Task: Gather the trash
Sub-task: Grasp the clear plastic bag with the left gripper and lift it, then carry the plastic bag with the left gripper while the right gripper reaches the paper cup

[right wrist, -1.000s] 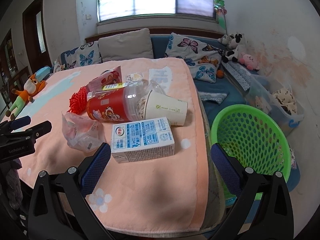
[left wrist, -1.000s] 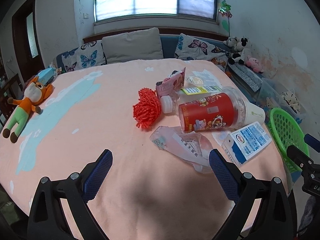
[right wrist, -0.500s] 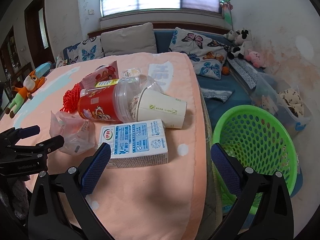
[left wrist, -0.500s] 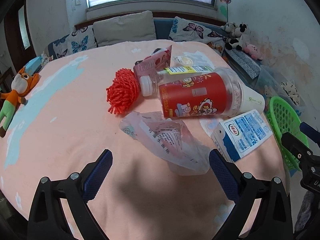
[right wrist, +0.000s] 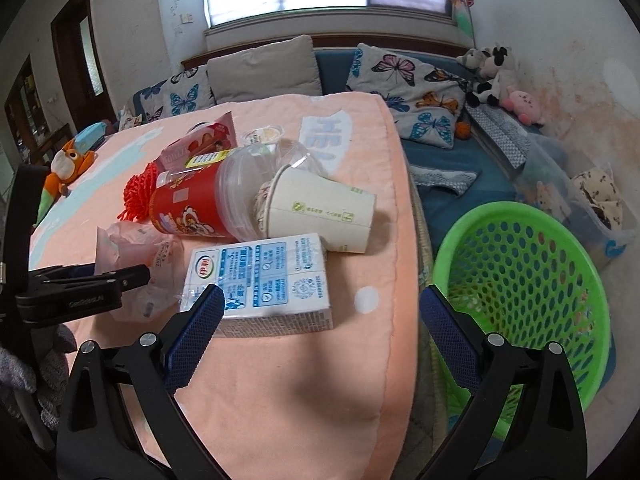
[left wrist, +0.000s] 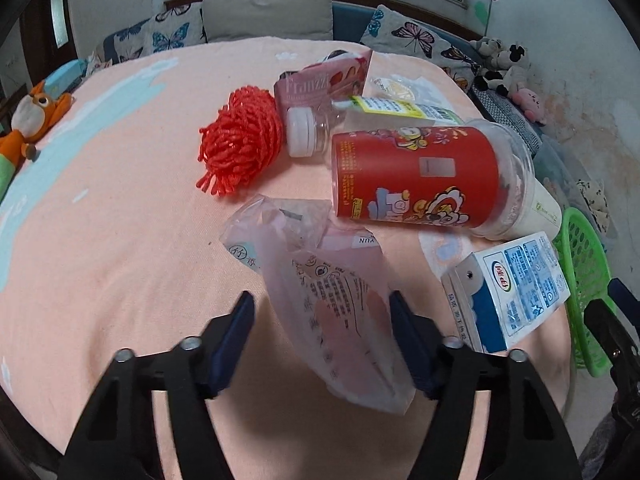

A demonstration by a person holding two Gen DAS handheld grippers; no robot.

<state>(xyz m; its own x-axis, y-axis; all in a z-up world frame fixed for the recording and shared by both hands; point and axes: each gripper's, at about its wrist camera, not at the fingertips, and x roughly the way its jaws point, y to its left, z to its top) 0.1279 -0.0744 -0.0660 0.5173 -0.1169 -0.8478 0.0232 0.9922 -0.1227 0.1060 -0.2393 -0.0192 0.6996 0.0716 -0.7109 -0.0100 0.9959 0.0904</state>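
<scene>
Peach-pink blanket [left wrist: 120, 240] bearing pale blue and white motifs. Translucent pinkish plastic bag [left wrist: 332, 292] printed with dark lettering. Bright red-orange yarn pom-pom [left wrist: 240, 148]. Red cup [left wrist: 416, 176] with cartoon figures under a clear lid. Off-white paper cup [right wrist: 320, 212] with small green print. White and blue milk carton [right wrist: 260, 276]. Pink snack packet [left wrist: 320, 80]. Clear bottle [left wrist: 320, 132], white cap, yellow-green label. Green perforated basket [right wrist: 520, 280]. Orange and green plush toy [left wrist: 24, 128]. Butterfly-patterned cushions [right wrist: 412, 92].
</scene>
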